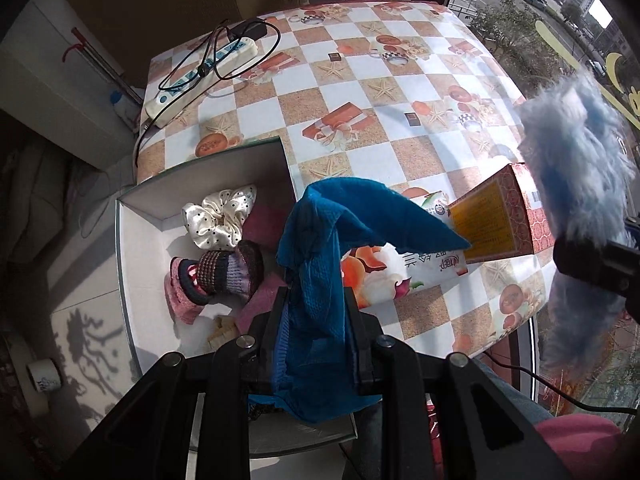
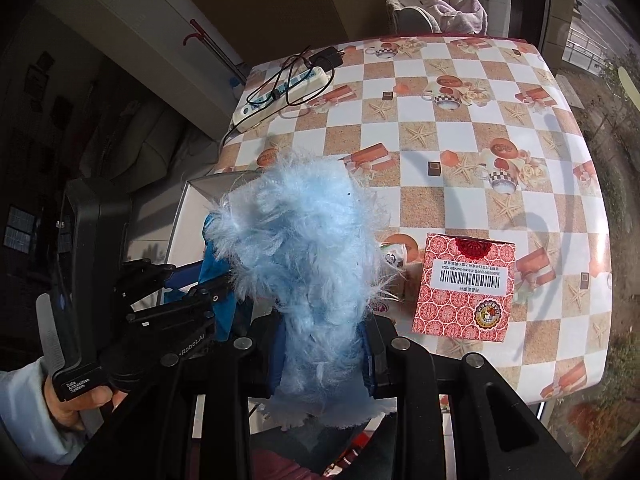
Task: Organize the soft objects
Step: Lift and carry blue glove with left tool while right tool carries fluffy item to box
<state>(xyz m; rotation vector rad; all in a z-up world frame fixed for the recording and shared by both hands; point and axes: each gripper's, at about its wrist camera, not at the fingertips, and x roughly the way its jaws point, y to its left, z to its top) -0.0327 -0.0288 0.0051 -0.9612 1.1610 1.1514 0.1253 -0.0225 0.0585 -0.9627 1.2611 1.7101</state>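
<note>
My left gripper (image 1: 316,312) is shut on a teal blue knitted cloth (image 1: 332,248), held above the edge of a white box (image 1: 140,248). The box holds a cream dotted scrunchie (image 1: 218,220), a striped knitted piece (image 1: 228,272) and pink cloth (image 1: 184,300). My right gripper (image 2: 324,340) is shut on a fluffy light blue furry item (image 2: 304,248), held above the table's near edge, to the right of the left gripper (image 2: 192,304). The furry item also shows at the right of the left wrist view (image 1: 580,152).
The table (image 2: 460,160) has a checkered cloth with starfish prints. A red patterned carton (image 2: 464,284) and a printed tissue pack (image 1: 396,272) lie near the front edge. A white power strip (image 1: 200,80) with black cables sits at the far left. A chair with cloth (image 2: 440,12) stands behind the table.
</note>
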